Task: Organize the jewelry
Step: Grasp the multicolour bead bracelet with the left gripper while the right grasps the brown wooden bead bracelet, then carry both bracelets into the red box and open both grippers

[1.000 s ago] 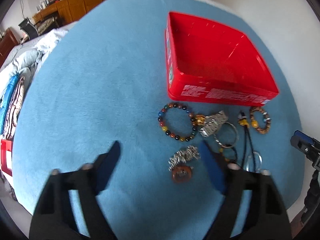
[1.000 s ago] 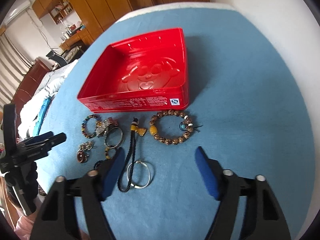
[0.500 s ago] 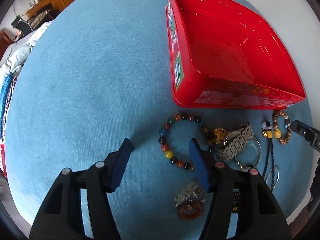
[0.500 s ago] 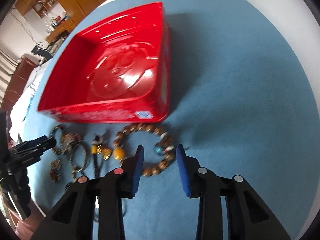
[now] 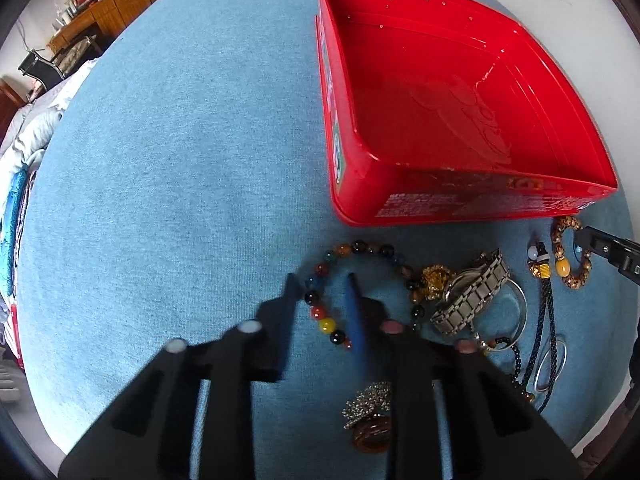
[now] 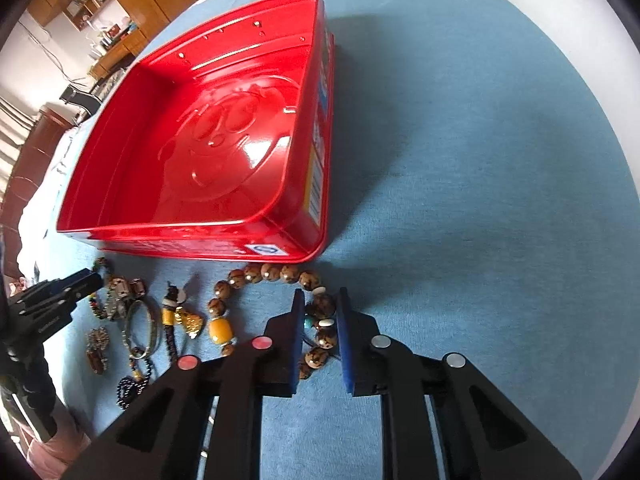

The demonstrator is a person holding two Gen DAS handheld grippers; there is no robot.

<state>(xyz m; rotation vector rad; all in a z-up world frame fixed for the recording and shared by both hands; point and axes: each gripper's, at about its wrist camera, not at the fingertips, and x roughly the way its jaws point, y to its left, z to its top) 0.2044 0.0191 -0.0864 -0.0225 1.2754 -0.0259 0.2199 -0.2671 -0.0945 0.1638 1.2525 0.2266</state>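
An empty red tin tray (image 5: pixel 568 196) (image 6: pixel 192 240) sits on a blue cloth. In front of it lies a row of jewelry. My left gripper (image 5: pixel 322 286) straddles the left side of a multicoloured bead bracelet (image 5: pixel 360 247), its jaws narrowed around the beads but with gaps showing. My right gripper (image 6: pixel 320 300) straddles the right side of a brown wooden bead bracelet (image 6: pixel 256 274) with an amber bead, jaws close around the beads. Both bracelets lie on the cloth.
Between the two bracelets lie a metal watch (image 5: pixel 472 292), a gold charm (image 5: pixel 434 276), a silver bangle (image 6: pixel 140 328), a black cord with rings (image 5: pixel 544 320) and a chain with a brown pendant (image 5: pixel 370 420). The table edge lies near, to the right in the left wrist view.
Both grippers have moved down and forward onto their bracelets, and both pairs of jaws have narrowed from wide open to close around the beads.
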